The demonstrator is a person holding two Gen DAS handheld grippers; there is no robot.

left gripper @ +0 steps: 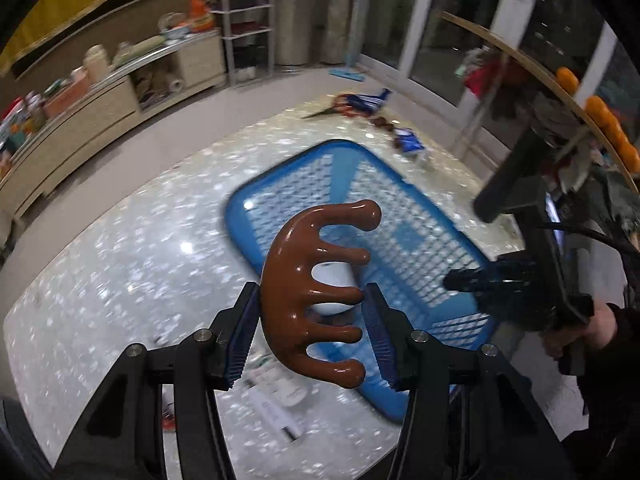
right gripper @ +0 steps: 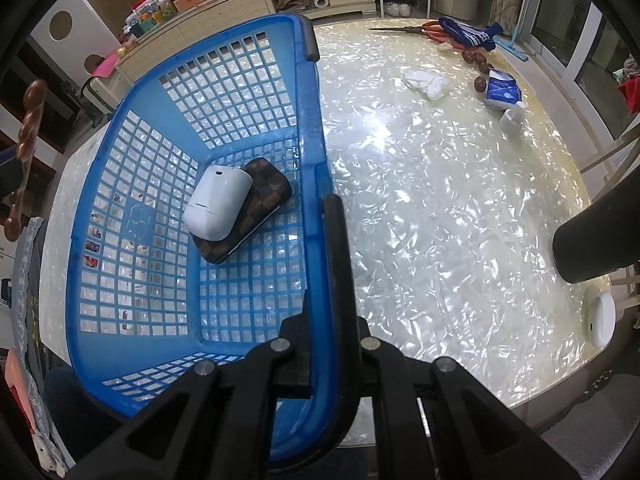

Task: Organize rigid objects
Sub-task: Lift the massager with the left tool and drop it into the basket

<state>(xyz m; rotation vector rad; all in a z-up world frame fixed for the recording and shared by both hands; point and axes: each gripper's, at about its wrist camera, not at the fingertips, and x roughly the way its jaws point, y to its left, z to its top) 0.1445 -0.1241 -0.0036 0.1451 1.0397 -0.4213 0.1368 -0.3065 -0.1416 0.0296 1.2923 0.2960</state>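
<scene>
My left gripper [left gripper: 310,336] is shut on a glossy brown wooden massager [left gripper: 304,280] with several rounded prongs, held in the air above the near end of the blue lattice basket [left gripper: 400,208]. At the left edge of the right wrist view the massager [right gripper: 26,136] shows side-on. My right gripper [right gripper: 326,240] is shut on the basket's right rim [right gripper: 316,128]; it also shows in the left wrist view as the right gripper [left gripper: 476,280]. In the basket a white case [right gripper: 218,208] lies on a brown checkered case [right gripper: 264,200].
The pearly table top [right gripper: 440,200] carries red-handled scissors [right gripper: 416,30], a blue striped cloth [right gripper: 468,32], a crumpled white tissue [right gripper: 426,82], a tissue pack [right gripper: 502,90], a small white bottle [right gripper: 514,116] and a black cylinder [right gripper: 592,240]. Papers [left gripper: 276,396] lie under my left gripper.
</scene>
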